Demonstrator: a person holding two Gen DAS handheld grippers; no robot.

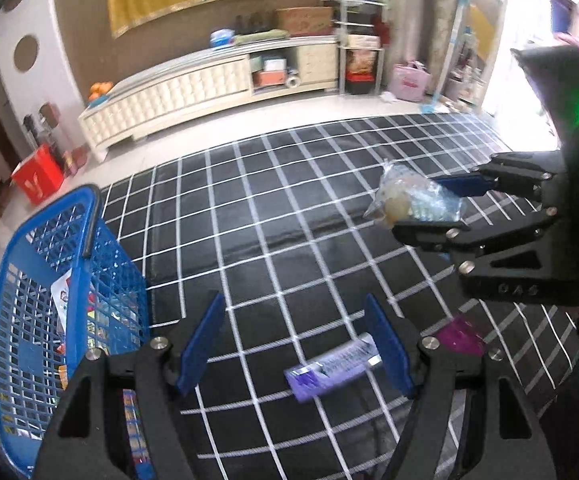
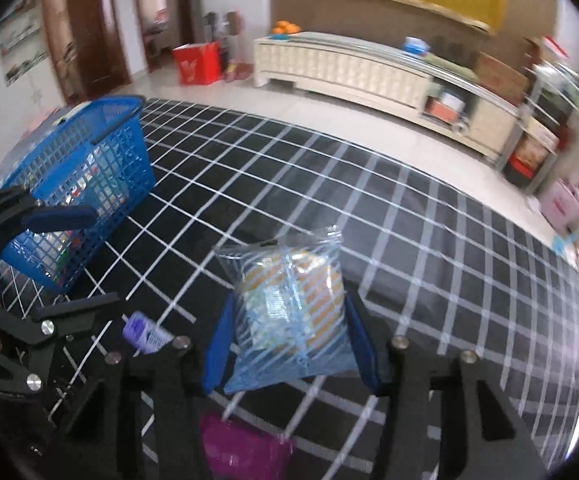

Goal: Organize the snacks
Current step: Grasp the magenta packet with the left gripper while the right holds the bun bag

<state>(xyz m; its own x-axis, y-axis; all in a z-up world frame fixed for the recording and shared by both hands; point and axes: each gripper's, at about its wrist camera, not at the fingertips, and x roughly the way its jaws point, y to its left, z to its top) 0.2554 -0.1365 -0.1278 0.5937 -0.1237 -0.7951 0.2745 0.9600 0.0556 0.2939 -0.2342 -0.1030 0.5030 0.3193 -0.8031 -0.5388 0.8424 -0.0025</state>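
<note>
My right gripper (image 2: 289,344) has its jaws pinching a clear snack bag (image 2: 289,312), held up off the checked counter (image 2: 409,220), well right of the blue basket (image 2: 89,168). My left gripper (image 1: 297,352) has its jaws spread wide over a purple snack bar (image 1: 329,370), just right of the basket. Open counter stretches from the basket's rim to the far edge. A magenta packet (image 2: 241,444) lies near.

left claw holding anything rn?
No: the left claw is open and holds nothing, the purple snack bar lying on the checked mat between its fingers.
</note>
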